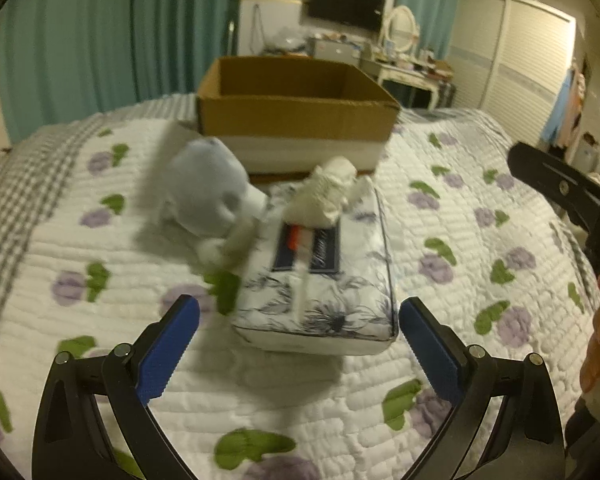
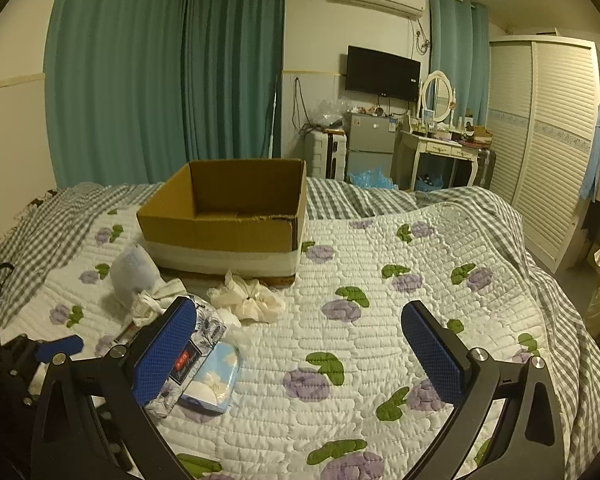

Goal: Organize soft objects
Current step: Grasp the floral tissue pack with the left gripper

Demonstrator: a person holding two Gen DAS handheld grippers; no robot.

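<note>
The left tongs (image 1: 299,342) are spread wide apart and hold nothing. Just past their blue tips lies a soft white tissue pack with dark flower drawings (image 1: 320,280) on the white quilted bed cover with purple flowers and green leaves (image 1: 480,240). The pack has a dark blue label with a red mark, but the writing is too blurry to read. A white crumpled tissue (image 1: 328,196) sticks up from its far end. Touching its left side is a pale blue plush toy (image 1: 208,188).

The right tongs (image 2: 300,354) are also wide apart and hold nothing. A cream crumpled cloth (image 2: 248,298) lies farther off, near an open brown cardboard box (image 2: 228,220). A small light blue packet with white clouds (image 2: 216,380) lies near the left tip.
</note>
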